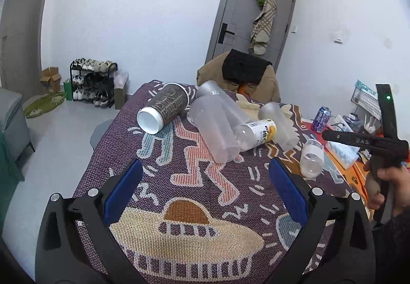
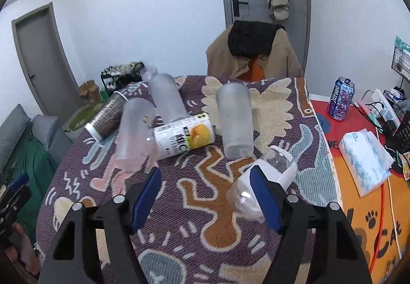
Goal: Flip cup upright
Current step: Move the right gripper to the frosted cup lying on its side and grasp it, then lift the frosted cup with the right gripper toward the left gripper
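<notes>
Several cups lie on their sides on the patterned cloth (image 1: 194, 196). A brown paper cup (image 1: 164, 108) lies at the far left, also in the right wrist view (image 2: 106, 117). Frosted plastic cups (image 1: 214, 130) (image 2: 234, 119) lie in a heap with an orange-labelled bottle (image 1: 256, 134) (image 2: 185, 139). A small clear cup with a white band (image 1: 311, 158) (image 2: 261, 181) lies at the right, just beyond my right gripper's right finger (image 2: 266, 202). My left gripper (image 1: 205, 194) is open and empty, short of the heap. My right gripper (image 2: 207, 198) is open and empty.
A purple drink can (image 2: 342, 99), a tissue pack (image 2: 366, 160) and a power strip (image 2: 384, 107) sit on the orange mat (image 2: 364, 212) at the right. A chair draped with a coat (image 2: 253, 53) stands behind the table. The table's left edge drops to the floor.
</notes>
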### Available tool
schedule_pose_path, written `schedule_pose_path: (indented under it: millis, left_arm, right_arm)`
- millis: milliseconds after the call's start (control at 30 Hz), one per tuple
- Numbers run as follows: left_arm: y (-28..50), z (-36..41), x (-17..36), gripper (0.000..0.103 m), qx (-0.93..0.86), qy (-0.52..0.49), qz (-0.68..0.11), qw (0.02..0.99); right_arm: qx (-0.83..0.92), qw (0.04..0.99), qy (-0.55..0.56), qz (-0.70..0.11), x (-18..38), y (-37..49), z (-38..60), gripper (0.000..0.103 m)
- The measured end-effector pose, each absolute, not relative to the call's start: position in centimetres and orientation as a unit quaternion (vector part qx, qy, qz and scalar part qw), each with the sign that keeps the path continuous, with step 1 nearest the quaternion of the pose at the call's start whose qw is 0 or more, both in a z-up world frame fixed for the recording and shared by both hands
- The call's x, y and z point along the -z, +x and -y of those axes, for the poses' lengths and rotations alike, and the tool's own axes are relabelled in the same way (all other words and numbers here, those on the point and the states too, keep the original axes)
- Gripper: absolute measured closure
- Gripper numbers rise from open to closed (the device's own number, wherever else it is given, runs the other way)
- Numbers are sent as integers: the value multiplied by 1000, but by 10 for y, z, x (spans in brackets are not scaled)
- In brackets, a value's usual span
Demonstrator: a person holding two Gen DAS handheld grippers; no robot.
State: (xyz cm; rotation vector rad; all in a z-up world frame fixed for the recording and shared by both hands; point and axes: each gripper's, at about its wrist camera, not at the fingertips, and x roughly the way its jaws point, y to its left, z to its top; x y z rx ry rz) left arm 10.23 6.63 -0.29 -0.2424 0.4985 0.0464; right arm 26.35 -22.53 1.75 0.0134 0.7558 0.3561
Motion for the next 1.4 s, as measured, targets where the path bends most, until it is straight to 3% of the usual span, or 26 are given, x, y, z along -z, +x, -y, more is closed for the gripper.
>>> schedule_pose_path:
  millis: [200,533,700,1033,1400]
  left_arm:
    - [118,-76,12,5,-36,-139,-251,957]
    - [144,-104,33,5,-85,-181,-268,942]
    - [156,-115,43,5,-97,-192,-277,937]
    - [163,-121,52,5,-97,-200,-289,931]
    - [143,-117,29,5,-92,-192,-272,938]
  right_arm:
    - [-158,902,2,-402,-4,312,225,42]
    - [-148,877,-5,-458,25,388,212,42]
    - [-141,864,-9,-484,39,421,204,47]
    - [-131,830,4,-542,68,469,197,43]
    - [-144,849,49,-507,39,446,218,45]
